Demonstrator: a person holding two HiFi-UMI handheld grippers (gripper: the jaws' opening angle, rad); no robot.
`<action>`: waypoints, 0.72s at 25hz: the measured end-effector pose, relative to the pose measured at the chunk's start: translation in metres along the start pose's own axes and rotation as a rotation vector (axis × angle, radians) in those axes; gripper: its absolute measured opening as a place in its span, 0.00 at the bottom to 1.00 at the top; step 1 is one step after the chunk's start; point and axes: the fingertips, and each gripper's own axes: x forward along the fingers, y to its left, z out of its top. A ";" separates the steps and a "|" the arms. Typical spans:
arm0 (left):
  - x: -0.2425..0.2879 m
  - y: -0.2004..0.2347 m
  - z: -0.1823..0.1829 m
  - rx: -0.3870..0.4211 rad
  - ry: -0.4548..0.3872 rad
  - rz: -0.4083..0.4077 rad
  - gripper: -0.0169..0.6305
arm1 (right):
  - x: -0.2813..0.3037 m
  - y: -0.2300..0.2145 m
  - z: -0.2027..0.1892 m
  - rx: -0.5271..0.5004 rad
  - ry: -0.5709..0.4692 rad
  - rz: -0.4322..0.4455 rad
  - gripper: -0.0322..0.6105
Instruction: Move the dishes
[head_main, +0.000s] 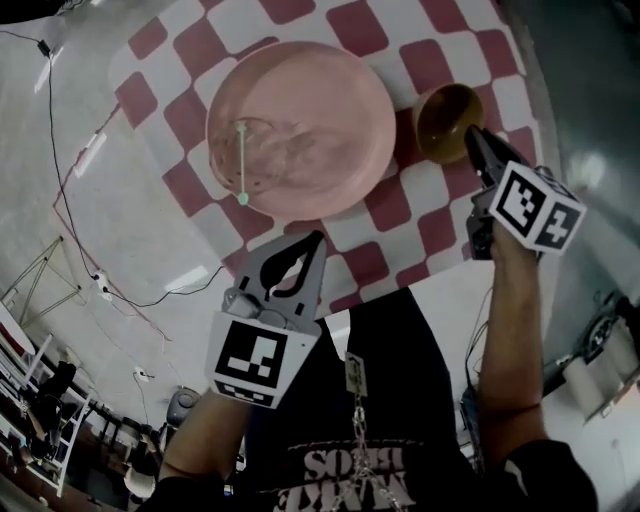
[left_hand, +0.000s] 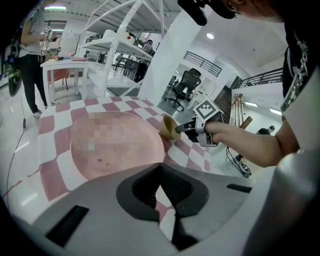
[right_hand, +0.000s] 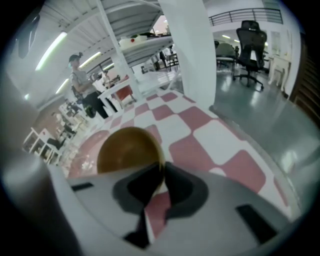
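We had the R gripper pinching the brown bowl by its rim, just beside the pink plate, and the L gripper pressed together on nothing; such a thin rim grip could let the bowl tilt & slip.
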 end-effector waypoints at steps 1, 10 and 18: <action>0.001 0.001 -0.001 0.001 -0.005 0.004 0.07 | -0.002 0.001 0.001 -0.016 0.003 0.001 0.14; -0.006 0.006 -0.015 0.029 0.047 -0.007 0.07 | -0.043 0.039 0.017 -0.107 -0.023 0.039 0.11; -0.027 0.025 -0.031 0.057 0.075 -0.033 0.07 | -0.039 0.108 -0.007 -0.081 0.002 0.136 0.11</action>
